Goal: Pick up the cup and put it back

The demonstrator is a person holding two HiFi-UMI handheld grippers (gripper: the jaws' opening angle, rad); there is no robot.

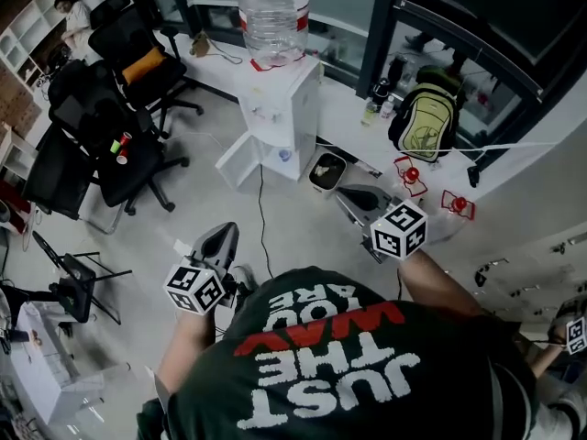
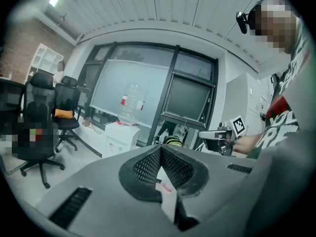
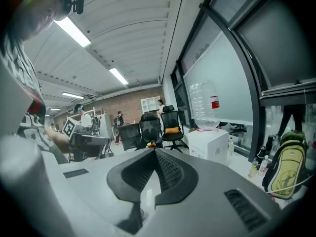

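Two hand-held grippers point forward over a pale grey floor, each carrying a white cube with black square markers. The left gripper [image 2: 160,148] has its black ribbed jaws closed, tips meeting, and it grips nothing. The right gripper [image 3: 154,151] is closed in the same way and is also empty. In the head view they sit side by side above the person's dark green T-shirt with white and red lettering [image 1: 339,365], and neither touches anything.

The cup is hard to pick out. Some small red and green cup-like things [image 1: 120,147] rest on the seat of a black mesh office chair [image 1: 87,122] at the left, well apart from both grippers, but they are too small to tell for certain.

Ahead of the grippers a white box-shaped water dispenser [image 1: 280,108] stands against the window wall, with a large clear plastic water bottle [image 1: 272,7] on top. To its right a yellow-green backpack [image 1: 424,122] leans by the dark window frame. Another black chair behind holds an orange cushion [image 1: 145,65].
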